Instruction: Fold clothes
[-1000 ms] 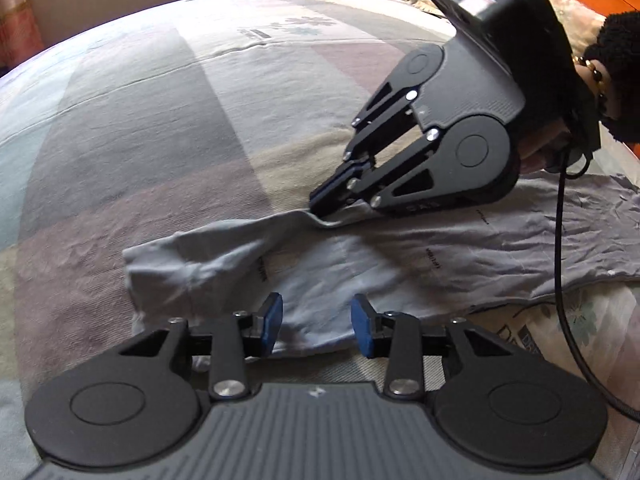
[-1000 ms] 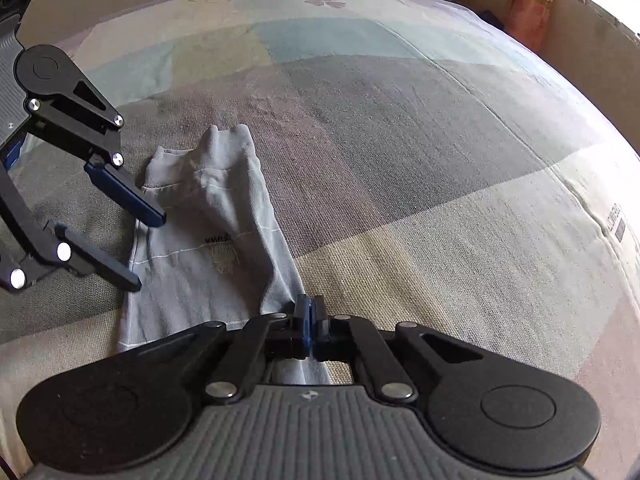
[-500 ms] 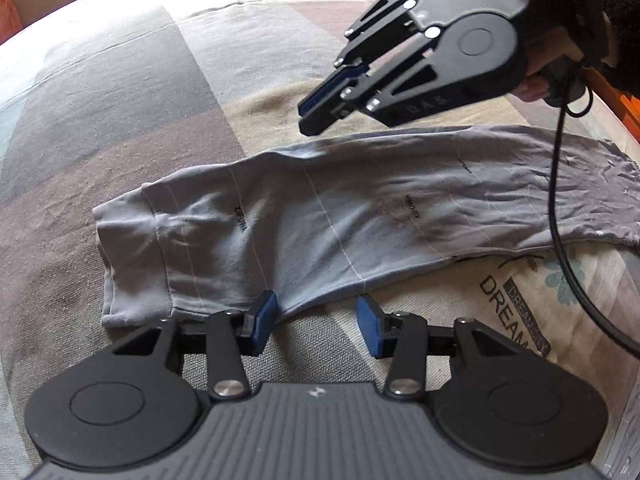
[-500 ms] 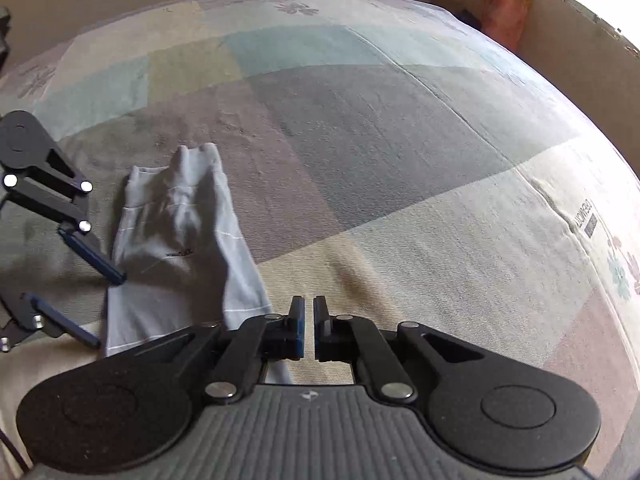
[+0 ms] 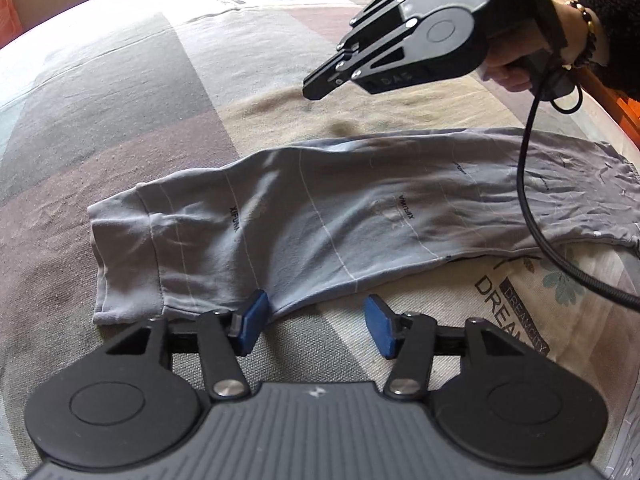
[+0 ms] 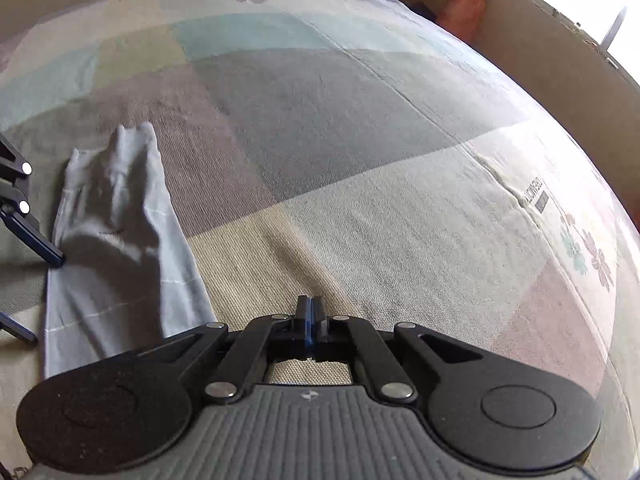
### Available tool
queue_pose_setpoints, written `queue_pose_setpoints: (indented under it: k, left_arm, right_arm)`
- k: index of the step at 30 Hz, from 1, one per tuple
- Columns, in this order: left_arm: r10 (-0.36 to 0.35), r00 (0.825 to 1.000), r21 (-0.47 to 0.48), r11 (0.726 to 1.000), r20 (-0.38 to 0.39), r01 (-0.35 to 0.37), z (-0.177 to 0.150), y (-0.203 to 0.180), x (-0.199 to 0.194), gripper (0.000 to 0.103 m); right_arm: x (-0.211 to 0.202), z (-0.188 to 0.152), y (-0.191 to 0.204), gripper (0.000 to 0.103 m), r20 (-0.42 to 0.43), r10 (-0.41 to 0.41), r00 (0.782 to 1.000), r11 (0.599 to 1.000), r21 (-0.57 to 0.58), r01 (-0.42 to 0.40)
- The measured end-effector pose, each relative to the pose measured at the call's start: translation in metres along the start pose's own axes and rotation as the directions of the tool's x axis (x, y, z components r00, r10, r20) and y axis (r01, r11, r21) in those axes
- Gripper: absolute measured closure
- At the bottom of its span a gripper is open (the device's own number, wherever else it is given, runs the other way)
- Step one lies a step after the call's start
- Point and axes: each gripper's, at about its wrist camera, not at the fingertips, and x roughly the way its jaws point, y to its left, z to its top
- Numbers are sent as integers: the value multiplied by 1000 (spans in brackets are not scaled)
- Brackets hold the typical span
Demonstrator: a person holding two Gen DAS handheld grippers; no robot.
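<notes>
A long grey garment (image 5: pixel 340 216) lies flat across the bedspread, its cuffed end at the left. My left gripper (image 5: pixel 316 322) is open just above the garment's near edge, its left blue pad over the hem, nothing between the pads. My right gripper (image 5: pixel 314 90) hovers in the air beyond the garment's far edge, held by a hand in a dark sleeve, jaws shut and empty. In the right wrist view the same right gripper (image 6: pixel 310 322) is shut over bare bedspread, and the garment (image 6: pixel 116 240) lies at the left with the left gripper's fingers (image 6: pixel 40 240) beside it.
A patchwork bedspread (image 6: pixel 360 140) in grey, beige and pastel blocks covers the bed. A black cable (image 5: pixel 532 208) hangs from the right gripper across the garment's right part. A wall and a bright window (image 6: pixel 580 4) stand past the bed's far right edge.
My right gripper let go of the garment's far edge, rose away and shut empty. The garment settled flat. My left gripper stayed open and drew back slightly.
</notes>
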Motion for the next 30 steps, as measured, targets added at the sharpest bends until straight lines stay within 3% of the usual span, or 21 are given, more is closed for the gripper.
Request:
queue_pose_setpoints:
  k: [2, 6, 9, 12, 15, 18, 24, 28, 30]
  left_arm:
    - [-2, 1000, 2, 1000, 3, 2, 0, -1, 1, 43]
    - [-3, 1000, 16, 1000, -3, 3, 1, -4, 2, 39]
    - [-17, 1000, 8, 1000, -12, 17, 2, -2, 1, 40]
    - [-24, 999, 18, 1000, -32, 25, 3, -2, -1, 40]
    - [-29, 995, 43, 999, -95, 33, 0, -5, -3, 40]
    - [-36, 990, 59, 997, -138, 45, 1, -3, -12, 45]
    - [-4, 1000, -47, 999, 16, 5, 30, 26, -27, 48]
    - [19, 1000, -68, 998, 22, -17, 49, 33, 5, 48]
    - [78, 997, -88, 993, 1, -77, 52, 38, 15, 50]
  right_arm:
    - [-16, 0, 4, 101, -1, 30, 1000, 999, -10, -30]
    - [-29, -11, 28, 100, -86, 114, 990, 992, -38, -118]
    - [-9, -21, 38, 102, -145, 83, 986, 996, -16, -86]
    - [0, -19, 18, 103, -97, 114, 989, 986, 135, -101]
    - [2, -18, 9, 100, -103, 38, 994, 985, 171, -20]
    - [-13, -19, -3, 97, -75, 57, 996, 969, 242, -37]
    - [-28, -43, 34, 92, -62, 174, 983, 936, 322, -146]
    - [-37, -60, 63, 65, -52, 257, 965, 903, 369, -220]
    - [-40, -66, 76, 62, -42, 288, 957, 881, 402, -248]
